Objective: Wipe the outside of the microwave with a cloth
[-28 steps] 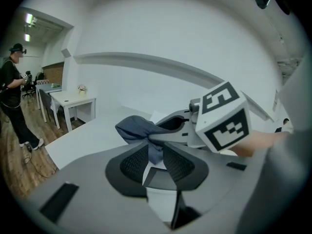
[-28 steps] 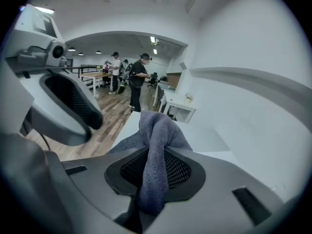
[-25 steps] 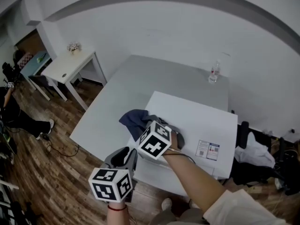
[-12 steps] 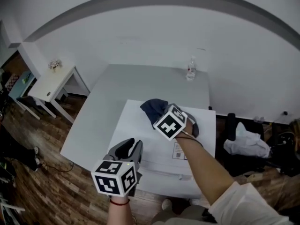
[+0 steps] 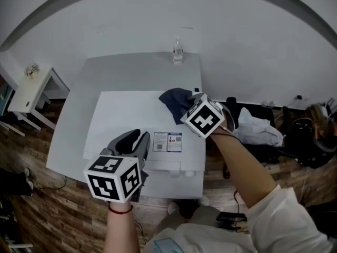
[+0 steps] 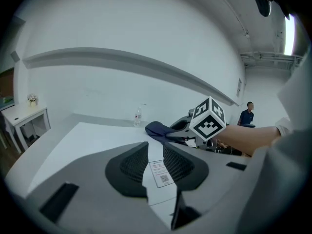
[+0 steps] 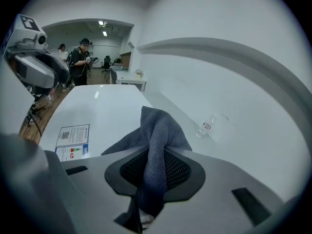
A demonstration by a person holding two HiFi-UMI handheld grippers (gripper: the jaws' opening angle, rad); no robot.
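Blue-grey cloth (image 5: 176, 100), clenched in my right gripper (image 5: 189, 107), has swept to the microwave (image 5: 121, 115) top's one-o'clock corner (top pass looks nearly done); my left gripper (image 5: 134, 138) hovers parted, empty.

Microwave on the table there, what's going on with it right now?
A person holds a gripper in each hand over a white microwave on a grey table. The right gripper is shut on a dark blue cloth, which rests on the microwave's top near its back right corner. The left gripper is open and empty, held above the front of the top near the label. A water bottle stands at the table's far edge.
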